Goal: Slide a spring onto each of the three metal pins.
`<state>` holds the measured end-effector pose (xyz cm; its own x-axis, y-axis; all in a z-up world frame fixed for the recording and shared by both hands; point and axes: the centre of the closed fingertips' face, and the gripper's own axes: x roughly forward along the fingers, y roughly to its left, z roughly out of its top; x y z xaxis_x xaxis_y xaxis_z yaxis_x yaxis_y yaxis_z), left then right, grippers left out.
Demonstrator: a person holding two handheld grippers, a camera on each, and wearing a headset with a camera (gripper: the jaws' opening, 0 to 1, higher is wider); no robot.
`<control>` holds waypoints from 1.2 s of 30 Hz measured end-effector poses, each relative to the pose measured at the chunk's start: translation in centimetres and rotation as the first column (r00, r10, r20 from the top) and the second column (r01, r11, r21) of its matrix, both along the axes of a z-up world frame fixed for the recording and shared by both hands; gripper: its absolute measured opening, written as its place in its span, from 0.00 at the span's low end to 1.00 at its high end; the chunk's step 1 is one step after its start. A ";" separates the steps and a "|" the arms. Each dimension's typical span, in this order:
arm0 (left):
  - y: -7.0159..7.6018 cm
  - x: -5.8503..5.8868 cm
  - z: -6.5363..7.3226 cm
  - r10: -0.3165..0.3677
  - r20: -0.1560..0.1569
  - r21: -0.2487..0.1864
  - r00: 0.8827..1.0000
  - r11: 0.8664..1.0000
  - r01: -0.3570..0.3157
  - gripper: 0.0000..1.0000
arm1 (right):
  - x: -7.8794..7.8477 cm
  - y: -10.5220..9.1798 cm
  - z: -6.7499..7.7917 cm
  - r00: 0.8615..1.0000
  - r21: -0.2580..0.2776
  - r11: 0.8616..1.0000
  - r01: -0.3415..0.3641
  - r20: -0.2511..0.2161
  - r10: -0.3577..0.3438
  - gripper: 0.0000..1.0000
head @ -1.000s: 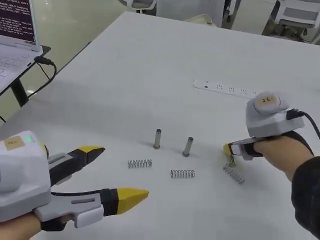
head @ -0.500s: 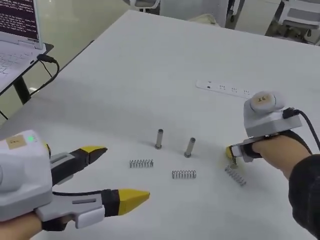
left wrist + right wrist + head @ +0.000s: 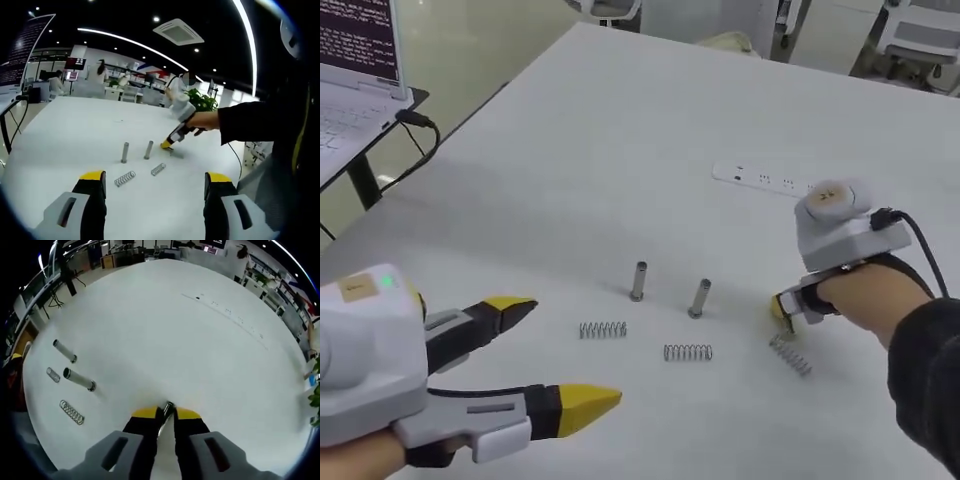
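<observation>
White worktop (image 3: 620, 130) runs broad and bare toward 12 o'clock. Its left edge slants away at 10 o'clock, and beyond that edge a laptop (image 3: 350, 60) and its cable (image 3: 415, 135) sit on a lower stand. At 1 o'clock from the work a power strip (image 3: 775, 181) lies flat, well apart from the parts, with open surface between. I count three springs, all lying on their sides. The left spring (image 3: 603, 329) is at 7 o'clock of the left pin (image 3: 639, 281), and the middle spring (image 3: 687, 352) is at 6 o'clock of the right pin (image 3: 699, 298). The right spring (image 3: 789, 355) lies at 5 o'clock, just beside my right hand-held gripper (image 3: 782, 306). Those two pins stand upright, near each other but apart, both shafts bare. My right hand-held gripper sits at 3 o'clock of them, tips low at the worktop. Its jaws are pressed nearly together on a small metal end, which I take for the third pin (image 3: 169, 405). My left hand-held gripper (image 3: 567, 350) is at 7 o'clock, close to me, with its jaws spread wide and nothing between them.
</observation>
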<state>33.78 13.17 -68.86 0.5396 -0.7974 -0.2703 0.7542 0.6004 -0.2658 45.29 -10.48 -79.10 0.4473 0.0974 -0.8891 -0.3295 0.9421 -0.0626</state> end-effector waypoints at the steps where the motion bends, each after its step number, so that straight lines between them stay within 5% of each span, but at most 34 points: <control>1: 0.0 0.0 0.0 0.000 0.000 -0.001 1.000 1.000 0.000 0.77 | 0.0 0.1 0.0 1.000 -0.003 1.000 -0.004 -0.001 0.004 0.08; 16: 0.1 0.1 0.2 0.007 0.004 -0.003 1.000 1.000 -0.007 0.77 | -0.4 -0.1 0.1 1.000 0.011 1.000 -0.009 0.008 0.009 0.06; 36: -0.3 -0.3 1.1 -0.015 0.036 0.007 0.999 1.000 0.015 0.76 | -2.3 -0.4 3.7 0.992 0.100 0.995 0.031 0.120 -0.043 0.06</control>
